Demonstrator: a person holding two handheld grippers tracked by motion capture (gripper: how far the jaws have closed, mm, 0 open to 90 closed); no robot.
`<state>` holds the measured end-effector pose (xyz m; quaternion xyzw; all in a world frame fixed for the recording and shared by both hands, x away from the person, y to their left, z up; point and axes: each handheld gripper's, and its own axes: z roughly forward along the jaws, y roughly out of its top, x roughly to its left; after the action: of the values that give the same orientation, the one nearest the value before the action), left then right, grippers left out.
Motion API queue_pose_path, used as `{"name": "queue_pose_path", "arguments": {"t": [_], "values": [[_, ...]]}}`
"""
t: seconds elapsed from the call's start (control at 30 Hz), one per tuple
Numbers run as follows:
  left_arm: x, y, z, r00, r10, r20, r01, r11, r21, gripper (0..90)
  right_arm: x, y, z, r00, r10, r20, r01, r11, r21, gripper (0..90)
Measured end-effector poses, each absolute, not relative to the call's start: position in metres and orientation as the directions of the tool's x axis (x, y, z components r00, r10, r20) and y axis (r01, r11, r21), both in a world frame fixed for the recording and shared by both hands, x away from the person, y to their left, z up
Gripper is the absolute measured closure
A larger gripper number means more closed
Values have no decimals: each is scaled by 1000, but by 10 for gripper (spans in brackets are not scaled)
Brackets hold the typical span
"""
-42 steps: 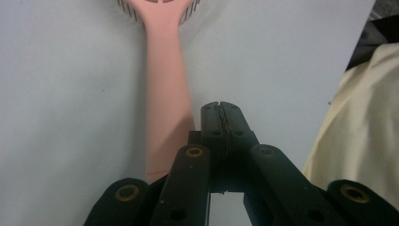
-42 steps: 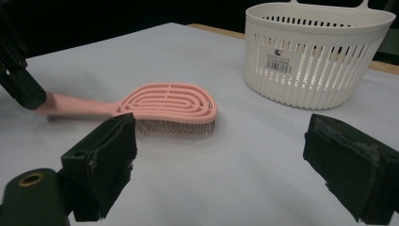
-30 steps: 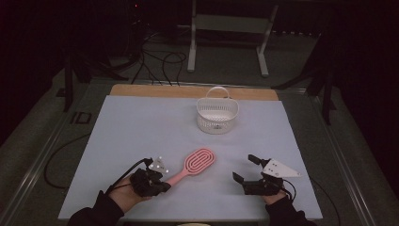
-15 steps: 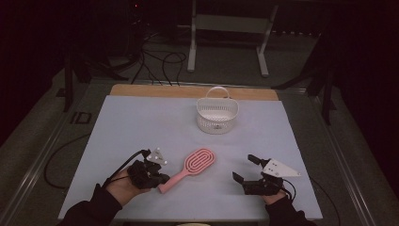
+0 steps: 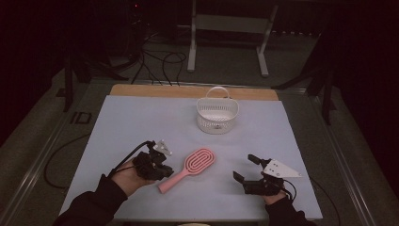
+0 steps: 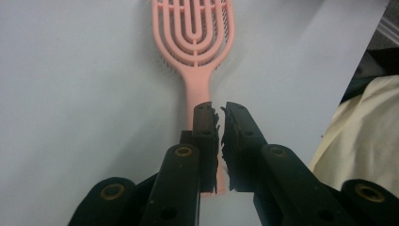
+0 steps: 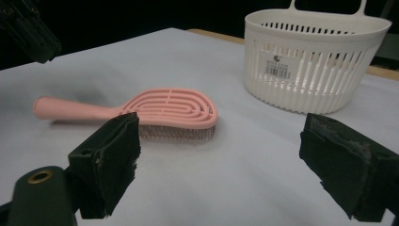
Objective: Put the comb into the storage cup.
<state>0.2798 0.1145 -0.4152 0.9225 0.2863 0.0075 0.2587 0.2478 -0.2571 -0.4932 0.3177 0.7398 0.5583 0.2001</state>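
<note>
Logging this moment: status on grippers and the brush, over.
Left gripper nearly shut, above pink hairbrush handle, not gripping. Right gripper open, idle. White basket beyond. Nothing between.

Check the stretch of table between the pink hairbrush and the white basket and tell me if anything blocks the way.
Nothing visible does. The pink hairbrush lies flat on the pale table cover, and the cover between it and the white basket is bare. The left tongs are above its handle.

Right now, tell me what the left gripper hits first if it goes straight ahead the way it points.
Probably the pink hairbrush: the left gripper, jaws nearly together, points along its handle toward the head. How high it sits above the handle is unclear.
</note>
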Motion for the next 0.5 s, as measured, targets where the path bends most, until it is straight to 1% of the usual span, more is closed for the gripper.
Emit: {"name": "queue_pose_path", "arguments": {"t": [0.03,0.13,0.2,0.23,0.27,0.4,0.5], "values": [[282,110,-415,835,534,-135,527,-704,475,801,248,-258,-492,-715,695,75,253,158,955,123],[285,104,-414,838,533,-120,522,-716,464,728,247,-259,-490,-712,697,87,260,147,954,117],[285,103,-414,835,536,-126,527,-712,464,704,247,-260,-490,-712,698,84,255,145,956,113],[287,100,-415,833,540,-122,530,-715,457,660,246,-260,-489,-710,698,91,256,135,957,112],[287,100,-415,833,540,-122,530,-715,457,644,246,-260,-489,-710,698,91,256,135,957,112],[288,95,-419,834,539,-122,534,-729,429,523,246,-260,-489,-708,701,82,251,142,958,112],[290,90,-423,832,542,-114,537,-738,410,458,246,-260,-489,-710,700,75,246,146,958,112]]}}
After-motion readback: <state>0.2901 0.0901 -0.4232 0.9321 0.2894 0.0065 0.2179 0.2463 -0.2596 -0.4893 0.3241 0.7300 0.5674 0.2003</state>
